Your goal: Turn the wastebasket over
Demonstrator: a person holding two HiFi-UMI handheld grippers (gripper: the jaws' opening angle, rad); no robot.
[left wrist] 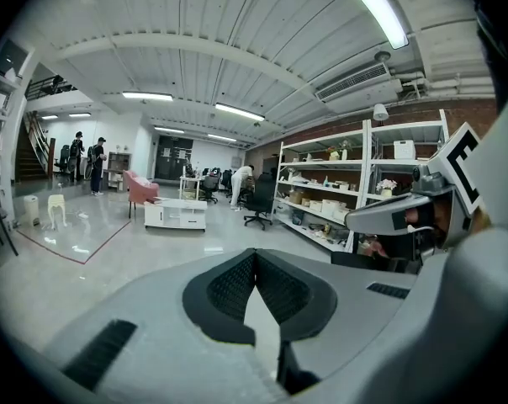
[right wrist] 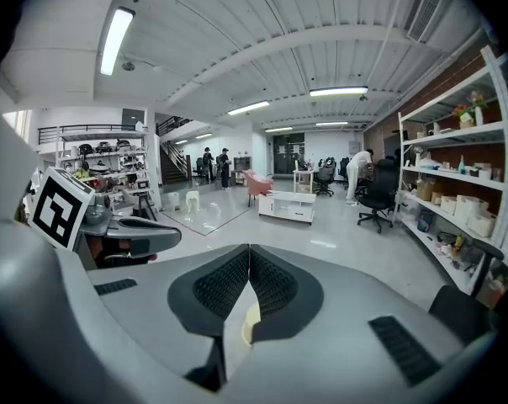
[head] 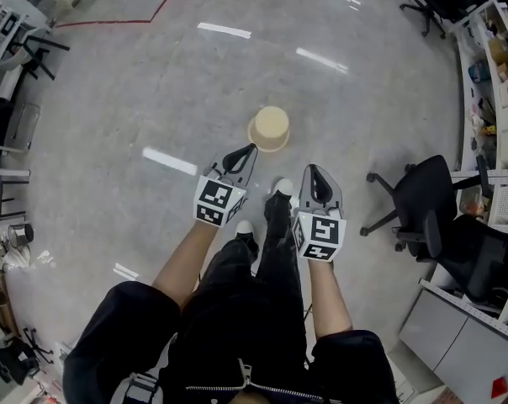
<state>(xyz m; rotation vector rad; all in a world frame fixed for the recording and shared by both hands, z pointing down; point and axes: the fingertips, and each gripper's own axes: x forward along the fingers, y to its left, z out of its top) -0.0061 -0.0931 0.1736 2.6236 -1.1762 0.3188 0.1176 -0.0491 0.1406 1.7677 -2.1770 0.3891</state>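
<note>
On the glossy grey floor, just ahead of the person's feet, stands the small cream plastic wastebasket. It seems to sit with its narrower base up and its wide rim down, though from above I cannot be sure. Neither tool touches it: the left gripper and the right gripper hover short of it, each with jaws pressed together on nothing. As I judge it, the turn-over has not begun — reaching the basket, taking hold of it and flipping it are all left.
</note>
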